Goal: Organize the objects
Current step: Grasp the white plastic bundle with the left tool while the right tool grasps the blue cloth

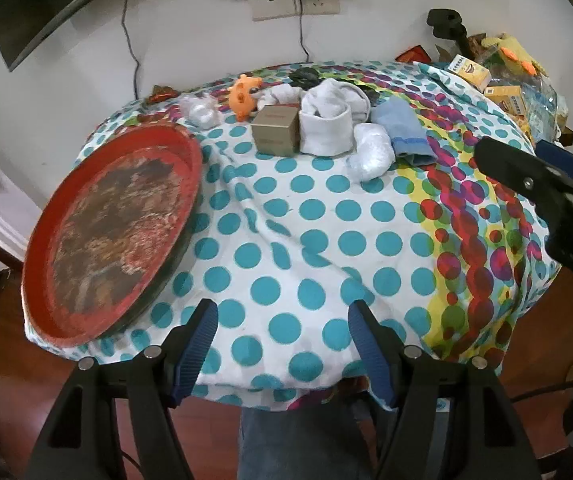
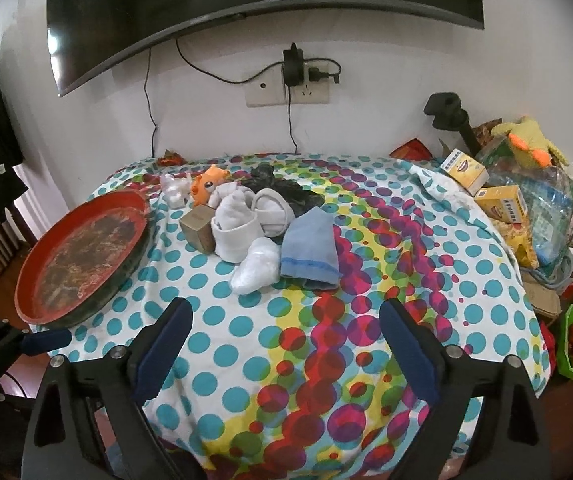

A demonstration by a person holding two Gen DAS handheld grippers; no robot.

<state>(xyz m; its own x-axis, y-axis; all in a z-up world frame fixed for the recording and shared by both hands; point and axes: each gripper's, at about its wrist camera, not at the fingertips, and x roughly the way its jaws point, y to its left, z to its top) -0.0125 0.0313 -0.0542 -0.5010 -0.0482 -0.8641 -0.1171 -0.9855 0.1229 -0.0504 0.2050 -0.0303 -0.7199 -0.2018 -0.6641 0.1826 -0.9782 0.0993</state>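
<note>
**Both grippers wide open over the spotted cloth**

The left gripper point(image 1: 282, 344) and right gripper point(image 2: 286, 344) hang with jaws spread wide, holding nothing. The red tray point(image 2: 86, 256) lies at the cloth's point(image 2: 246, 344) left edge. Right of the tray huddle a tan box point(image 2: 199, 227), white socks point(image 2: 242, 224), a white bundle point(image 2: 256, 266), a blue cloth point(image 2: 310, 248) and an orange toy point(image 2: 206, 188).

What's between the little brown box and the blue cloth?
The white sock bundle and a white plastic wad sit between the brown box and blue cloth, in both views.
</note>
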